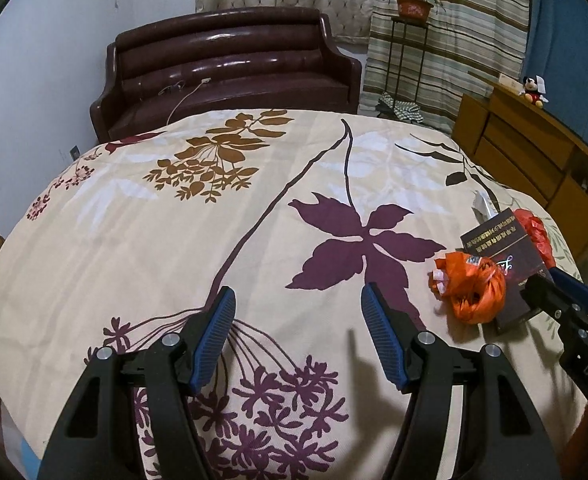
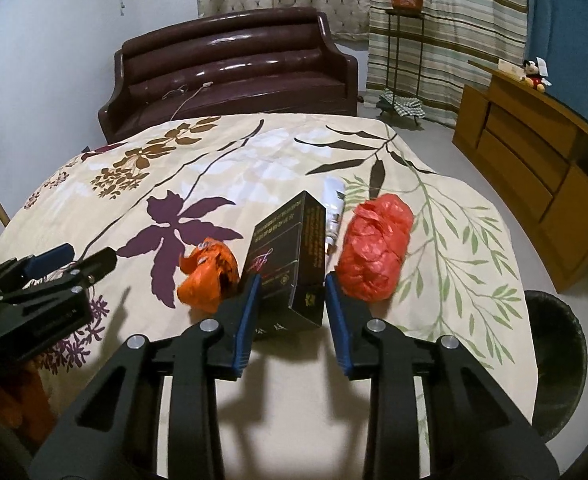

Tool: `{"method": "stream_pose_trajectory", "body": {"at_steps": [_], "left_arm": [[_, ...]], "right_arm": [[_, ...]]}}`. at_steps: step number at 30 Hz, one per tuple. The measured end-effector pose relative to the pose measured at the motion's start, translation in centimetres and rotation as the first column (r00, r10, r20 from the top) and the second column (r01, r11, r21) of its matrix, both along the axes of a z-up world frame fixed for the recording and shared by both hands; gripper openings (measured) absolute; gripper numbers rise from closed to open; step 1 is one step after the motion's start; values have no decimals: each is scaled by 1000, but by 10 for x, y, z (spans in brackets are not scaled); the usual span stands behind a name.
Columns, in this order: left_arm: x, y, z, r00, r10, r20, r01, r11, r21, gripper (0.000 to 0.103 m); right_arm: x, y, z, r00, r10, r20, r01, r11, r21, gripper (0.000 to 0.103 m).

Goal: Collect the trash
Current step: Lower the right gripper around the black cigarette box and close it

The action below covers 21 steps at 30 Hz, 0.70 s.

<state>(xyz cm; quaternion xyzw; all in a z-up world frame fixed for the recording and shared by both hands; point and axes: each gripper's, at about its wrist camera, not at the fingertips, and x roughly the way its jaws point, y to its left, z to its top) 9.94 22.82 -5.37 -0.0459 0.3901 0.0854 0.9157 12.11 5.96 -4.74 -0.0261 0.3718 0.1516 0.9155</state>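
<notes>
Now the right hand-held gripper (image 2: 290,300) has its blue pads at both sides of a dark rectangular cardboard box (image 2: 290,256) on the bench.
Its long axis runs away from the camera toward a maroon leather sofa (image 2: 230,68). It lies on a floral cloth (image 2: 214,152), between an orange crumpled bag (image 2: 208,274) and a red one (image 2: 374,248). The left hand-held gripper (image 1: 298,308) is open, holding nothing.

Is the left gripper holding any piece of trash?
No, the left gripper stands open over bare floral cloth, with the crumpled orange bag lying off to its right.
</notes>
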Motion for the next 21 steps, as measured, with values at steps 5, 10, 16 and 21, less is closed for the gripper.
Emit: {"method": "stream_pose_trajectory", "body": {"at_steps": [5, 10, 16, 21], "left_arm": [[1, 7, 1, 1000, 9, 6, -9, 1000, -7, 64], [2, 13, 0, 1000, 17, 5, -17, 1000, -14, 64], [2, 17, -4, 1000, 18, -3, -18, 999, -26, 64], [2, 17, -4, 1000, 16, -3, -16, 999, -27, 64]], "right_arm": [[2, 10, 2, 1000, 19, 6, -19, 1000, -9, 32], [7, 17, -1, 1000, 24, -8, -24, 1000, -6, 33], [15, 19, -7, 999, 15, -41, -15, 1000, 10, 40], [21, 20, -11, 998, 4, -61, -4, 1000, 8, 47]]}}
